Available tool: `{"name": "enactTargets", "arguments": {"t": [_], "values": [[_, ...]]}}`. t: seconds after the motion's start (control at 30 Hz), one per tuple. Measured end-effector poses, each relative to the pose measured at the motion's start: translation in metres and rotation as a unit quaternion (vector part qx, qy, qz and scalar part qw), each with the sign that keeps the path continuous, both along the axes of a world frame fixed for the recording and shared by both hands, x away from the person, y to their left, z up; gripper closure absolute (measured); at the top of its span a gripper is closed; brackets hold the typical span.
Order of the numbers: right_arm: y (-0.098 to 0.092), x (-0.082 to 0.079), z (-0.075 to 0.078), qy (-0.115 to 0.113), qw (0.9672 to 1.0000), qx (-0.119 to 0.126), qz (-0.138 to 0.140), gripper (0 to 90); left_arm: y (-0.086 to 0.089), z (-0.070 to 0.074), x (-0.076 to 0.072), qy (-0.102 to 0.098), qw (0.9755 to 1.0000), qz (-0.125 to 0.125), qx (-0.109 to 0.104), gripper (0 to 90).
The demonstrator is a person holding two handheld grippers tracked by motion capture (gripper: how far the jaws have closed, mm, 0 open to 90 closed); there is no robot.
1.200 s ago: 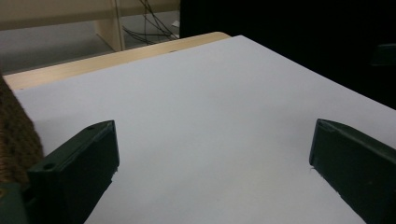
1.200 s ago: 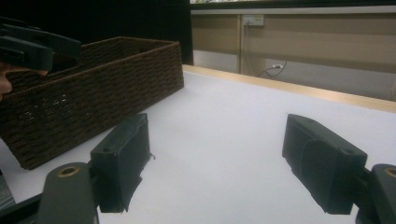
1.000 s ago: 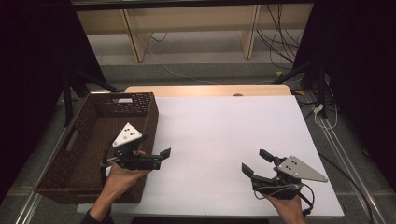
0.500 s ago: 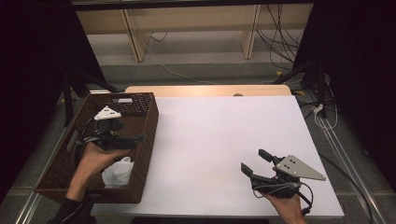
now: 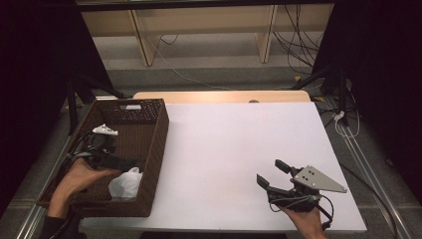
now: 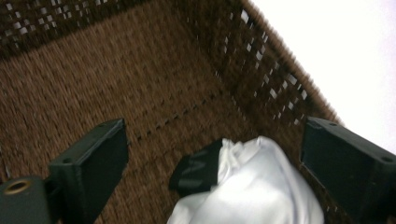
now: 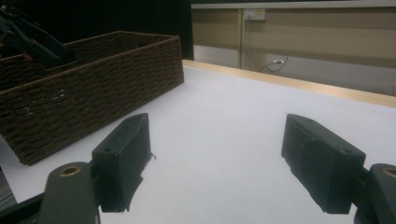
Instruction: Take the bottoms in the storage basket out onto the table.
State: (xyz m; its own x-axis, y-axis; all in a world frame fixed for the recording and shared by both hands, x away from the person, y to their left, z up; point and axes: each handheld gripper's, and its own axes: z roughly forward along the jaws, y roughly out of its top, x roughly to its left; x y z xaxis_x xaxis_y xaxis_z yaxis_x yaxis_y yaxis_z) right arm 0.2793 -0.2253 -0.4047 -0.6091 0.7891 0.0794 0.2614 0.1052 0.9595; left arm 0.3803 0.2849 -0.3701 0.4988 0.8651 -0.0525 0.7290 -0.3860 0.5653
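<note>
From the high view, a brown woven basket [image 5: 149,149] stands on the left side of the white tabletop [image 5: 239,149], its right wall running near to far. The left hand [image 5: 79,175] reaches into the basket from the near side and holds the left tool [image 5: 130,163] inside it, low over the floor, pointing right. A white bundle [image 5: 125,183] lies in the basket's near right corner, just near of that tool's tips. How far this tool's jaws stand apart cannot be told from here. At the near right of the tabletop the right hand [image 5: 304,221] holds the right tool [image 5: 271,173], jaws spread, pointing left and far over bare white surface, well apart from the basket. A grey plate [image 5: 318,179] sits on top of it.

In the left gripper view, the left tool [image 6: 215,154] has its two black jaws spread wide with nothing pinched. Between them, at the bottom, lies the white bundle [image 6: 252,186] with a black piece [image 6: 196,168] tucked against its left side, both on the woven basket [image 6: 116,79] floor beside the wall. The picture is slightly blurred.

In the right gripper view, the right tool [image 7: 215,154] has its jaws wide apart and empty over the tabletop [image 7: 224,121]. The basket [image 7: 93,88] stands at the left, far off.
</note>
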Motion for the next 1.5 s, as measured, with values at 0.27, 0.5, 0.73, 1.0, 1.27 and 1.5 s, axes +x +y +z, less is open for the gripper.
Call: {"name": "enactTargets", "arguments": {"t": [0.27, 0.5, 0.73, 1.0, 1.27, 1.5], "values": [[0.0, 0.0, 0.0, 0.002, 1.0, -0.001, 0.001, 24.8, -0.001, -0.014, -0.001, 0.057, 0.9975, -0.034, 0.024, 8.9], [0.0, 0.001, 0.0, 0.001, 1.0, -0.003, 0.002, 24.8, -0.006, -0.025, -0.002, 0.094, 0.9928, -0.053, 0.052, 8.9], [0.001, 0.001, -0.001, 0.002, 1.0, -0.005, 0.002, 24.8, -0.009, -0.029, -0.002, 0.119, 0.9885, -0.071, 0.062, 8.9], [0.001, 0.001, -0.001, 0.002, 0.9999, -0.01, 0.003, 24.9, -0.012, -0.034, 0.0, 0.139, 0.9844, -0.083, 0.07, 7.6], [0.002, 0.001, -0.001, 0.002, 0.9999, -0.012, 0.004, 25.2, -0.019, -0.05, 0.01, 0.184, 0.9743, -0.092, 0.092, 0.0], [0.003, 0.002, -0.002, 0.004, 0.9999, -0.015, 0.005, 25.5, -0.016, -0.064, 0.019, 0.222, 0.9675, -0.096, 0.073, 0.0]]}}
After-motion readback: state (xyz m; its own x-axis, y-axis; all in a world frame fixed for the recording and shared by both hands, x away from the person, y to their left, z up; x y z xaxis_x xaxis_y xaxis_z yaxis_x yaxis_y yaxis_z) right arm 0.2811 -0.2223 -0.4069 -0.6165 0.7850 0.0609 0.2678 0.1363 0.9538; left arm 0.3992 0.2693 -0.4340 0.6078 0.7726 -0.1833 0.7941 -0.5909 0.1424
